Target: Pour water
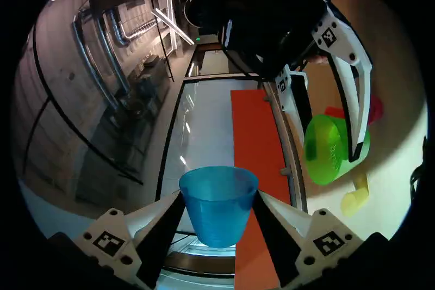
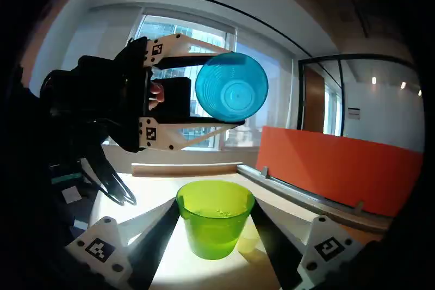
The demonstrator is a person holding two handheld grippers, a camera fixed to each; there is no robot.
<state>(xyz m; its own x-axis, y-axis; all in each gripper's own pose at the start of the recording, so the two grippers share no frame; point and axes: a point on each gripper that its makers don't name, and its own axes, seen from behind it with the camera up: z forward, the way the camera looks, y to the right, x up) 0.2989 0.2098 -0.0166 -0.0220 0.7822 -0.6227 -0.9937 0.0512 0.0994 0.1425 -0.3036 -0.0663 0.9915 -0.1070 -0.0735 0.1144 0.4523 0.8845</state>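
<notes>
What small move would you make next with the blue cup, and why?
Probably roll the left gripper so the blue cup stands upright. It lies on its side, up beyond the green cup, no stream falls, and the green cup seems to hold water.

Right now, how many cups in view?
3: blue cup in the left gripper, green cup in the right gripper, yellow cup on the table. A red shape behind the right gripper may be a fourth.

No legible text; wall sign (image 2: 353,113) too small to read.
</notes>
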